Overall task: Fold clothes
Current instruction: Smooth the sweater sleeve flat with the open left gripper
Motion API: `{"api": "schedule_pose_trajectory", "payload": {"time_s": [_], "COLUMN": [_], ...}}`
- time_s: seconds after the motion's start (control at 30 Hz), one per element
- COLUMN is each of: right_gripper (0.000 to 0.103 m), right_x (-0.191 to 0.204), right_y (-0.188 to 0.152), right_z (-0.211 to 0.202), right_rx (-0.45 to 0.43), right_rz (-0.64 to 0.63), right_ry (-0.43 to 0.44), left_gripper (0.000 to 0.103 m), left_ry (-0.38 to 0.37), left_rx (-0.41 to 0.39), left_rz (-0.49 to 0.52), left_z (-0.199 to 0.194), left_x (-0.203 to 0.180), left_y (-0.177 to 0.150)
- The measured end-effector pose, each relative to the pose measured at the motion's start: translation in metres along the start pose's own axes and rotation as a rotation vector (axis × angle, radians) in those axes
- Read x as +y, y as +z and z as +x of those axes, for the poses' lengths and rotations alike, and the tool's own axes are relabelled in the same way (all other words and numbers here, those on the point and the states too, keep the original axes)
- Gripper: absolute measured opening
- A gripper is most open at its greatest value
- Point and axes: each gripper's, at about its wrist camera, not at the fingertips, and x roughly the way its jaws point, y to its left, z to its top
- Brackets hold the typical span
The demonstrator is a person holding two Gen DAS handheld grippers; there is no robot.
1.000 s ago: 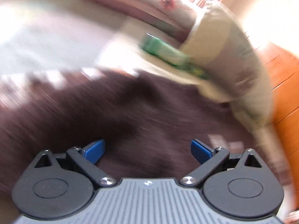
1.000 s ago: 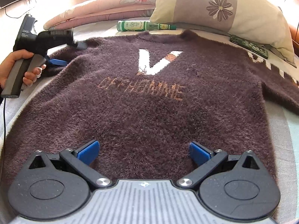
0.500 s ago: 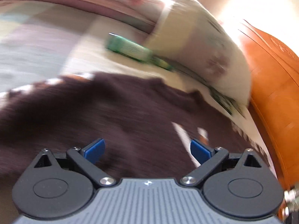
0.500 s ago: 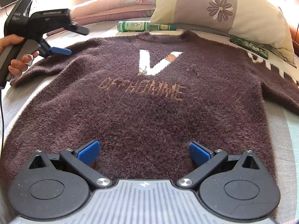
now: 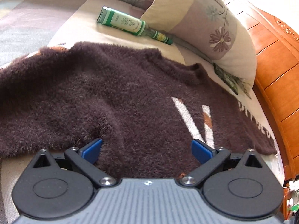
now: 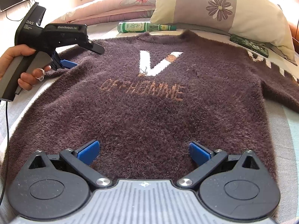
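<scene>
We are working over a fuzzy dark brown knitted sweater (image 6: 149, 100) that is lying flat, front up, on a pale grey bedcover (image 6: 284, 130), its white V and tan lettering facing us and its neckline pointing toward the head of the bed. We are holding our right gripper (image 6: 143, 150) low over the sweater's bottom hem, its blue-padded fingers (image 6: 87, 150) standing wide apart with nothing between them. We are holding our left gripper (image 5: 146, 149) at the sweater's left shoulder, near where the sleeve is branching off; it too is spread wide and gripping nothing, and whether its pads are touching the pile we cannot tell. In the right wrist view our left hand (image 6: 22, 69) is wrapping the grey handle of that tool, a ring showing on one finger. Beyond the neckline a green glass bottle with a white label (image 6: 143, 27) is lying on its side, just beside a cream and mauve pillow with a flower print (image 6: 224, 7). A dark green flat packet (image 6: 249, 44) is sitting at the pillow's lower edge, near the sweater's right shoulder.
</scene>
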Motion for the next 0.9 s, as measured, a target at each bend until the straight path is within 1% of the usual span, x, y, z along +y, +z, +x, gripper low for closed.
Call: {"api": "schedule_pose_trajectory", "payload": {"time_s": [0.07,0.17,0.23,0.27,0.3,0.37,0.4,0.47,0.53,0.57,0.63,0.73,0.77,0.83,0.87,0.9], "right_gripper": [0.103,0.103,0.103,0.103,0.103,0.103,0.103,0.103,0.103,0.103,0.103,0.103,0.103,0.103,0.103,0.103], "right_x": [0.001,0.003,0.005,0.005,0.005,0.004,0.003,0.003,0.003,0.004,0.004,0.005,0.006,0.007,0.007,0.007], "right_y": [0.000,-0.001,-0.002,-0.002,-0.002,-0.002,-0.001,-0.001,-0.001,-0.001,-0.001,-0.001,-0.002,-0.002,-0.002,-0.002], "right_z": [0.000,0.002,0.002,0.002,0.003,0.002,0.002,0.002,0.002,0.001,0.001,0.002,0.002,0.003,0.003,0.003], "right_rx": [0.001,0.002,0.003,0.003,0.004,0.003,0.002,0.002,0.002,0.002,0.002,0.002,0.002,0.003,0.004,0.004], "right_rz": [-0.004,-0.020,-0.029,-0.030,-0.032,-0.026,-0.023,-0.020,-0.022,-0.023,-0.026,-0.028,-0.031,-0.036,-0.038,-0.040], "right_ry": [-0.003,-0.014,-0.020,-0.021,-0.022,-0.018,-0.016,-0.013,-0.014,-0.015,-0.016,-0.021,-0.024,-0.028,-0.029,-0.030], "left_gripper": [0.100,0.100,0.100,0.100,0.100,0.099,0.099,0.099,0.099,0.099,0.099,0.100,0.100,0.100,0.098,0.098], "left_ry": [-0.032,-0.022,-0.041,-0.028,-0.008,0.144,0.205,0.150,0.121,0.096,-0.014,-0.076,-0.057,-0.020,0.001,0.007], "left_rx": [-0.012,-0.049,-0.050,-0.063,-0.076,-0.093,-0.096,-0.113,-0.121,-0.119,-0.076,0.040,0.066,0.069,0.045,0.006], "left_rz": [-0.007,-0.014,-0.040,-0.039,-0.035,0.005,0.017,-0.041,-0.115,-0.124,-0.125,-0.110,-0.109,-0.116,-0.144,-0.183], "left_z": [-0.005,-0.010,-0.006,-0.004,-0.002,0.002,0.004,-0.004,-0.017,-0.023,-0.029,-0.022,-0.015,-0.003,0.001,0.003], "left_x": [0.004,0.013,0.024,0.028,0.032,0.038,0.042,0.053,0.057,0.055,0.048,0.033,0.029,0.030,0.034,0.041], "left_y": [0.001,0.005,0.009,0.011,0.013,0.017,0.019,0.022,0.024,0.022,0.016,0.006,0.005,0.008,0.011,0.015]}}
